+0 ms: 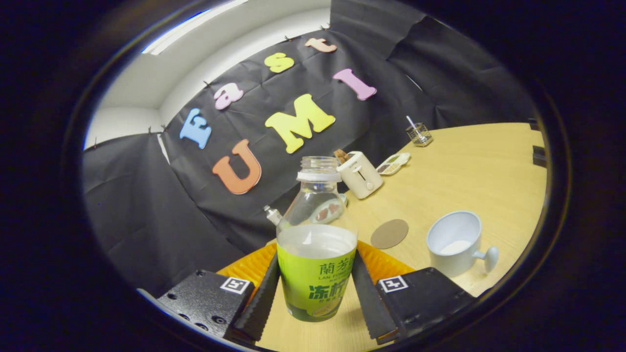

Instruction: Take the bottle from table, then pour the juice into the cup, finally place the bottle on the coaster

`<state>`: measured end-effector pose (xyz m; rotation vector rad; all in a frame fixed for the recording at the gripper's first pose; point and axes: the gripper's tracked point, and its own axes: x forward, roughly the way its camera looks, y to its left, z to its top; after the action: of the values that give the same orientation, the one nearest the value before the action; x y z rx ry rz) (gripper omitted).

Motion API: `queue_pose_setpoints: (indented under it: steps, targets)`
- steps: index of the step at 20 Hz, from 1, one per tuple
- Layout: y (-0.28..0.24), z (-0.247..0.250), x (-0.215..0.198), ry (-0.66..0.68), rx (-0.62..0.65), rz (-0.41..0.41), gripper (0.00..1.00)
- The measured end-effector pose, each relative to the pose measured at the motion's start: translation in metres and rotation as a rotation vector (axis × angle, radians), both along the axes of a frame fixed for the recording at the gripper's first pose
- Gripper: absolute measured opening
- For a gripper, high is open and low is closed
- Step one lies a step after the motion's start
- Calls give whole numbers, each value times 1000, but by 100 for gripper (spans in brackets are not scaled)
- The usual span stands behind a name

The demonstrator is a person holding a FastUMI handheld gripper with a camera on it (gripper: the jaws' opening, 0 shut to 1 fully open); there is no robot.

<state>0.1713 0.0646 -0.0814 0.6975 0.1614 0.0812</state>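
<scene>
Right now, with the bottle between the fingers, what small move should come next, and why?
Probably carry the bottle toward the cup and keep tilting its mouth over it. The claw looks shut on the label, the bottle has no cap and leans already, and the cup stands apart, beyond the fingers, past the coaster. The cup seems to hold some pale liquid.

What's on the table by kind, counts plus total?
Bottle, between the gripper fingers, both touching its label: 1
Cup: 1
Coaster: 1
Toaster: 1
Wire basket: 1
Flat white gadget beside the toaster: 1
Total: 6
</scene>
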Motion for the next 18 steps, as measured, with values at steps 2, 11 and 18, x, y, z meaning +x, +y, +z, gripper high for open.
queue_pose_setpoints:
  steps: [2, 11, 18]
  targets:
    - [-1, 4, 0, -3, 92, 8, 81]
    - [-1, 7, 2, 36, 464, 45, 80]
    - [-9, 16, 9, 25, 693, 54, 80]
